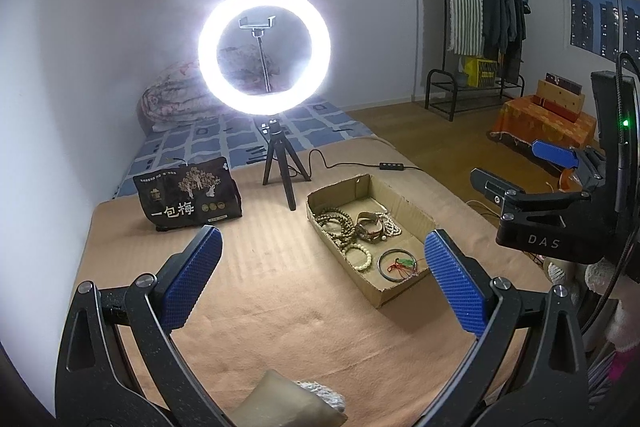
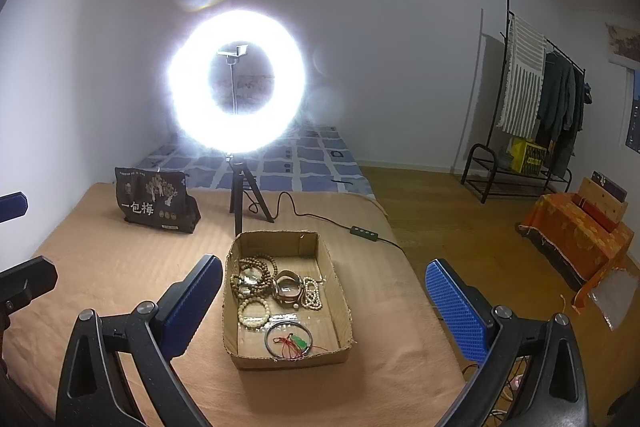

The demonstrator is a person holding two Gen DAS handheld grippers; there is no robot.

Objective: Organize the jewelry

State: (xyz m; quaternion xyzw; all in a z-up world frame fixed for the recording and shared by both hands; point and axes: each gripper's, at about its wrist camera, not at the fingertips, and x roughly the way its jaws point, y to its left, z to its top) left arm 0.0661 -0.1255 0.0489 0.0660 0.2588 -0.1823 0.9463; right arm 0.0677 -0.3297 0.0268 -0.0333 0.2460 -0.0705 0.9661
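Note:
A shallow cardboard box [image 2: 340,291] [image 1: 412,211] lies on the tan blanket. In it are brown bead strings [image 2: 252,277], a cream bead bracelet [image 2: 254,313], a leather cuff [image 2: 287,289], a pearl strand [image 2: 312,293], a metal bangle [image 2: 288,341] and a green pendant on red cord [image 2: 302,341]. My right gripper [image 2: 324,303] is open and empty, hovering above the box. My left gripper [image 1: 320,275] is open and empty, just left of the box. The right gripper also shows at the right in the left wrist view [image 1: 520,167].
A lit ring light on a small tripod [image 2: 240,203] stands behind the box, its cable and switch [image 2: 364,233] trailing right. A dark snack bag [image 2: 154,205] stands at the back left. A small cushion [image 1: 280,399] lies near me. The blanket's right edge drops to wooden floor.

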